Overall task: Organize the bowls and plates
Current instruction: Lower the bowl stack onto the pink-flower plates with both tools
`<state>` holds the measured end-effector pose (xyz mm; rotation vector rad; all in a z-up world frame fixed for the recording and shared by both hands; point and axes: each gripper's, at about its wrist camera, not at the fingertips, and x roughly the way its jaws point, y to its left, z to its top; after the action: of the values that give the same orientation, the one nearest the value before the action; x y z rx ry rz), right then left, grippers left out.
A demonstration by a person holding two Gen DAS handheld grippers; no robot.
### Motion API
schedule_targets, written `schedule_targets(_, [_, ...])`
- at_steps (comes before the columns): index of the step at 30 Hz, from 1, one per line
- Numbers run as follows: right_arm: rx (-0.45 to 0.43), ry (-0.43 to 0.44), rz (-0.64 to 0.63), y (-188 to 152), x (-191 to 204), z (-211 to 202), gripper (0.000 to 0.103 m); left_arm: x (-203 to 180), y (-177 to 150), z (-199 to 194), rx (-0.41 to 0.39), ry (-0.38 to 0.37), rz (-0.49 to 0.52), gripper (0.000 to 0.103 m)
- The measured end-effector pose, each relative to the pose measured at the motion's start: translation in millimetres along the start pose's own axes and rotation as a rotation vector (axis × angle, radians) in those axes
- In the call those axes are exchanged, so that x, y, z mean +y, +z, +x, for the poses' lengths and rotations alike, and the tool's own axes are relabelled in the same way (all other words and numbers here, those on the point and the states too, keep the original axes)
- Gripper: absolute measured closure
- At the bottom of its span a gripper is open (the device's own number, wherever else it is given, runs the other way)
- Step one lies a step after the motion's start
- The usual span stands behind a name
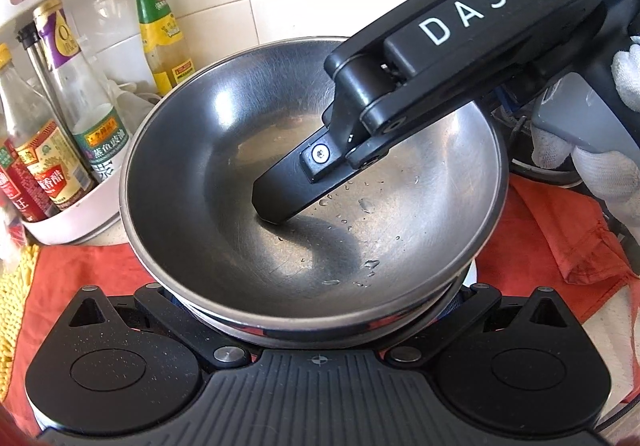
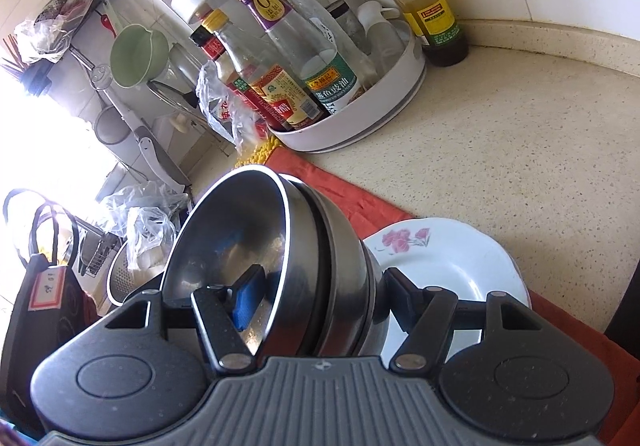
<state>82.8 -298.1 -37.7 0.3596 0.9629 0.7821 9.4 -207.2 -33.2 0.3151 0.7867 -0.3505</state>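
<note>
A stack of nested steel bowls fills the left wrist view, wet inside. My right gripper is shut on the stack's walls: one blue-padded finger is inside the top bowl, the other finger outside. That inner finger shows in the left wrist view. My left gripper's fingers are hidden under the bowls' near rim; its jaws stand wide around the stack. A white plate with a pink flower lies under and right of the bowls.
A white turntable rack of sauce bottles stands behind the bowls. A red cloth covers the speckled counter. A yellow mat lies at left. Plastic bags and a strainer sit far left.
</note>
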Motion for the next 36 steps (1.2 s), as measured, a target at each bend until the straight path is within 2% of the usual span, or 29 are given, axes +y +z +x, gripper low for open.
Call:
schedule_targets(20, [0.025, -0.043, 0.007, -18.1, -32.3, 5.5, 0.038, -14.7, -7.5, 32.4, 0.055, -0.004, 0.041, 0.000])
schedule_targets(24, [0.028, -0.049, -0.017, -22.7, -33.5, 6.3, 0.039, -10.4, -8.4, 32.6, 0.061, -0.009, 0.052, 0.000])
schedule_targets(27, [0.011, -0.058, -0.006, -22.7, -37.3, 3.2, 0.039, -13.1, -11.3, 30.1, 0.052, 0.018, 0.085, 0.000])
schedule_targets(36, [0.024, -0.078, -0.080, -28.4, -29.7, 4.9, 0.040, -7.8, -22.8, 17.4, 0.043, -0.013, 0.125, 0.000])
